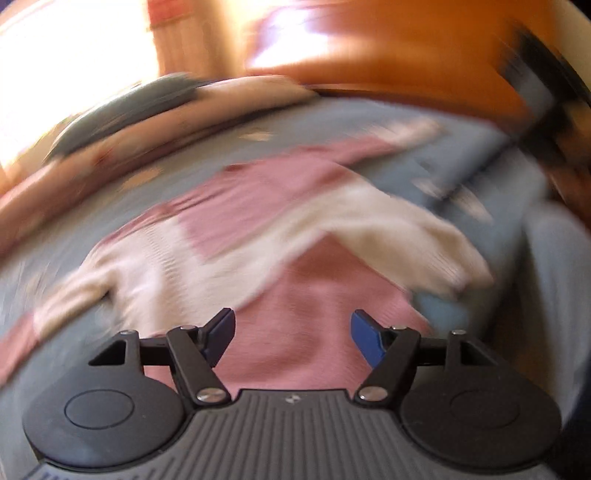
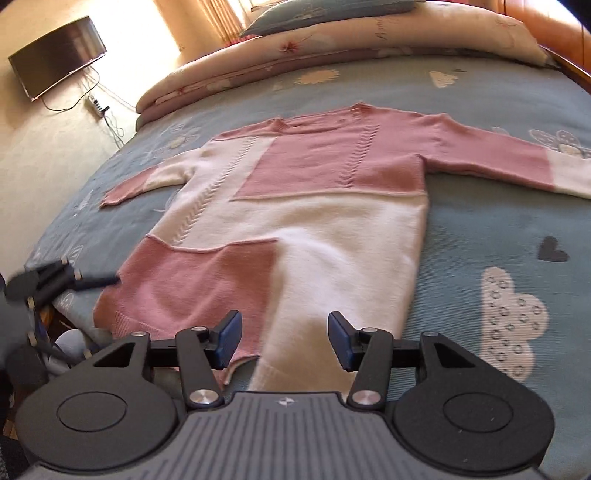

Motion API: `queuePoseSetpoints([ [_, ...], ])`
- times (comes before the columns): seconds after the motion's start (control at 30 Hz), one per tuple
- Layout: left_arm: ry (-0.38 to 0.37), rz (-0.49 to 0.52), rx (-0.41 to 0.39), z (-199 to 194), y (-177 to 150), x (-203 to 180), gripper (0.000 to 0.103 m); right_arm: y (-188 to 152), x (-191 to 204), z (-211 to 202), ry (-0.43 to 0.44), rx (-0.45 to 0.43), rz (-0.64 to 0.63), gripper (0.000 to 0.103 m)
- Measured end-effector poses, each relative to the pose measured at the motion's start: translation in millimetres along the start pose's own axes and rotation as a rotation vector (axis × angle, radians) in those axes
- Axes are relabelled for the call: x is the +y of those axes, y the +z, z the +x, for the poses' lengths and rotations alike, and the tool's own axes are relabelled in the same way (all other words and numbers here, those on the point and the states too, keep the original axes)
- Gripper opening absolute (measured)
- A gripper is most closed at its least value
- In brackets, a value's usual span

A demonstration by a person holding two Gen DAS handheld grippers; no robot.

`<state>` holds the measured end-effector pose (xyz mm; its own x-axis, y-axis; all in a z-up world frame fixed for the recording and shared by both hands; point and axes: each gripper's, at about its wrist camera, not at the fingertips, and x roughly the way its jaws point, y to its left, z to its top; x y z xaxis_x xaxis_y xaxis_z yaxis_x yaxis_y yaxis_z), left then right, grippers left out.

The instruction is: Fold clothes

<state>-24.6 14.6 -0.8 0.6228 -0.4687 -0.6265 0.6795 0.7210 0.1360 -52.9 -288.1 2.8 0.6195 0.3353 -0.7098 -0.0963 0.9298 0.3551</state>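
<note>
Basically, pink-and-cream knit sweater is lying flat, front up, on the blue patterned bedspread, sleeves spread out, hem nearest the right gripper. Right gripper is hovering over the hem with fingers apart and nothing between them; left gripper is also sitting wide with nothing gripped (its view is badly motion-blurred), pink knit showing under it. Folded floral quilt and a pillow are lying at the far end.
</note>
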Motion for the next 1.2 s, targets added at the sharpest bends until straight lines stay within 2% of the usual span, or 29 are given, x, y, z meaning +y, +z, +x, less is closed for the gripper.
queuePoseSetpoints([
  [0.1, 0.048, -0.252, 0.01, 10, 4, 64, 0.062, -3, 2, 6, 0.012, 0.007, 0.009, 0.056],
  [0.17, 0.041, -0.428, 0.027, 24, -4, 105, 0.041, -5, 2, 8, 0.012, 0.01, 0.017, 0.056],
  [0.23, 0.047, -0.577, 0.054, 43, -15, 139, 0.034, -7, 2, 8, 0.01, 0.011, 0.02, 0.056],
  [0.4, 0.07, -0.697, 0.106, 80, -39, 164, 0.033, -6, 1, 1, -0.011, 0.002, 0.02, 0.056],
  [0.5, 0.067, -0.712, 0.114, 89, -50, 157, 0.033, -6, -2, 0, -0.024, 0.004, 0.02, 0.056],
  [0.6, 0.111, -0.642, 0.108, 93, -48, 145, 0.033, -7, -4, 2, -0.034, 0.007, 0.026, 0.056],
  [0.73, 0.16, -0.55, 0.14, 96, -39, 132, 0.033, -7, -4, 9, -0.046, 0.017, 0.019, 0.056],
  [0.8, 0.15, -0.549, 0.152, 97, -36, 130, 0.017, -7, -4, 12, -0.042, 0.02, 0.02, 0.056],
  [0.83, 0.14, -0.553, 0.157, 97, -34, 130, 0.005, -7, -3, 14, -0.038, 0.02, 0.021, 0.057],
  [0.93, 0.192, -0.529, 0.163, 93, -28, 129, 0.004, -7, -4, 15, -0.031, 0.017, 0.026, 0.056],
  [1.03, 0.266, -0.559, 0.184, 87, -31, 144, 0.004, -6, -6, 13, -0.032, 0.009, 0.03, 0.056],
  [1.13, 0.241, -0.606, 0.184, 82, -38, 156, 0.007, -5, -8, 11, -0.036, 0.002, 0.031, 0.056],
  [1.2, 0.228, -0.584, 0.182, 78, -36, 153, 0.009, -4, -9, 11, -0.039, 0.0, 0.03, 0.056],
])
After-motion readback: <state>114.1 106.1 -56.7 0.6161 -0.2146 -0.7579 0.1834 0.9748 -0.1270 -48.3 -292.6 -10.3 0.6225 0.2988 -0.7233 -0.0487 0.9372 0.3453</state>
